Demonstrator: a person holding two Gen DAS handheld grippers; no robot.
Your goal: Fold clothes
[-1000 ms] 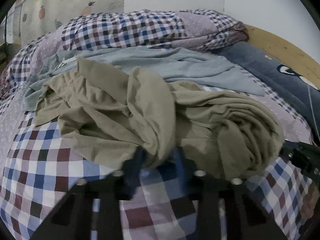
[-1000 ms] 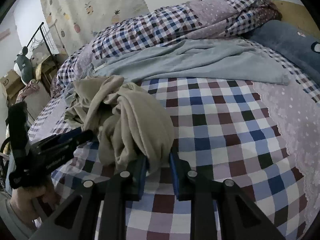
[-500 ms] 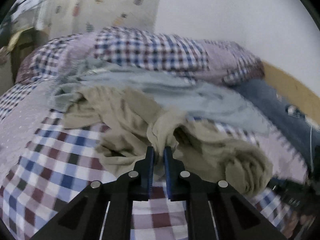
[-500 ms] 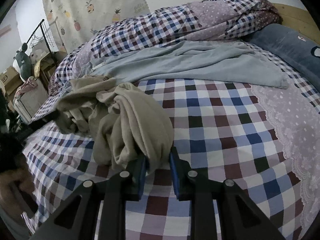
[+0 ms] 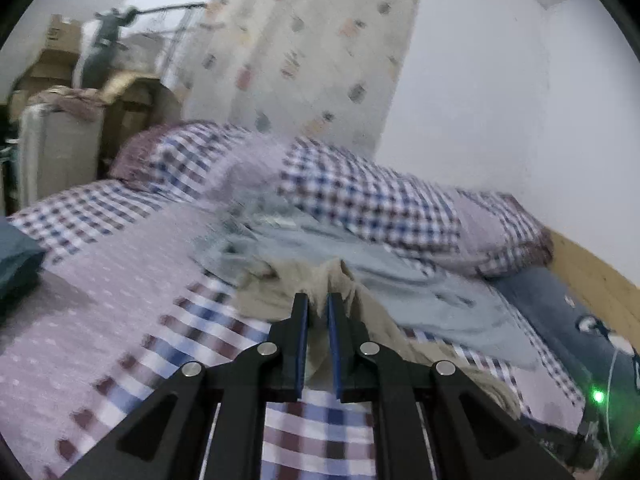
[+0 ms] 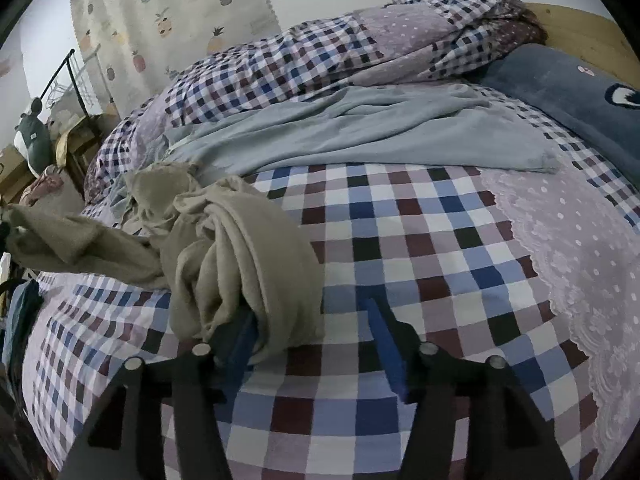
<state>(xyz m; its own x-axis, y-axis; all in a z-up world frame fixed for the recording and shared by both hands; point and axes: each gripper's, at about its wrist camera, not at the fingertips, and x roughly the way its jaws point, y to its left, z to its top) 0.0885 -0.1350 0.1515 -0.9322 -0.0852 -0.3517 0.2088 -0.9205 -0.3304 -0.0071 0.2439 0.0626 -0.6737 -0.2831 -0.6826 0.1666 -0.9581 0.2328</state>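
A crumpled beige garment (image 6: 240,248) lies on the checked bedsheet (image 6: 420,240). My right gripper (image 6: 310,332) is open, its jaws wide apart; the cloth's near fold drapes over the left finger (image 6: 240,340) and the right finger (image 6: 380,328) is bare. One end of the garment stretches off to the left edge (image 6: 60,236). In the left wrist view my left gripper (image 5: 317,308) is shut on a bunched edge of the beige garment (image 5: 276,288), which trails down to the right. A grey-blue garment (image 6: 360,132) is spread flat behind it, also seen as grey-blue cloth (image 5: 424,296).
A rolled checked duvet (image 6: 320,52) runs along the wall side. A navy pillow (image 6: 568,84) and wooden headboard (image 6: 580,28) lie at the right. A dark green folded item (image 5: 16,268) sits on the bed's left. A suitcase (image 5: 56,148) and boxes stand beyond the bed.
My right gripper has opened and let go of the beige garment. My left gripper has risen and pulled its end of the garment out to the left, stretching it.
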